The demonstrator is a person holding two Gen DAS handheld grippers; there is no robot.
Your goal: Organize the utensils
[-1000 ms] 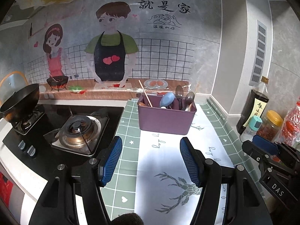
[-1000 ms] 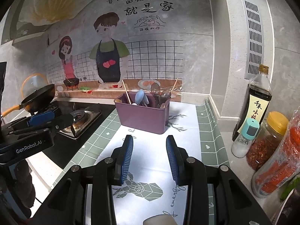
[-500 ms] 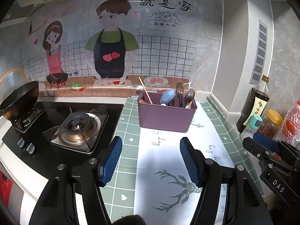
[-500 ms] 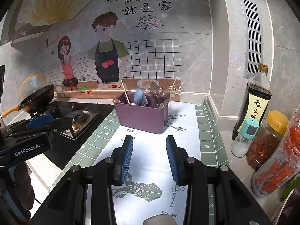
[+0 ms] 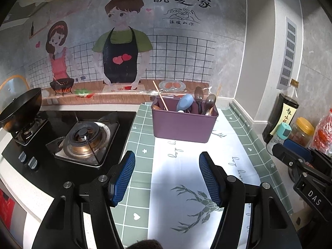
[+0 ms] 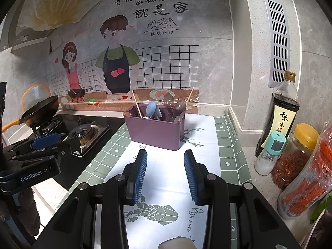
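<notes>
A purple bin (image 5: pixel 183 127) stands on the patterned mat near the back wall; it also shows in the right wrist view (image 6: pixel 155 132). It holds a blue spoon (image 5: pixel 184 102), dark spoons (image 5: pixel 199 94) and chopsticks (image 5: pixel 160 95). My left gripper (image 5: pixel 167 174) is open and empty, over the mat well short of the bin. My right gripper (image 6: pixel 165 172) is open and empty, also in front of the bin. Each gripper shows at the edge of the other's view.
A gas stove (image 5: pixel 83 139) with a black pan (image 5: pixel 18 108) lies to the left. A soy sauce bottle (image 6: pixel 280 112), a small shaker (image 6: pixel 269 153), a chili jar (image 6: pixel 294 155) and a red packet (image 6: pixel 311 182) stand at the right. The wall is close behind the bin.
Both grippers have drawn back and risen slightly, so the bin looks a little farther away. Both stay open and empty.
</notes>
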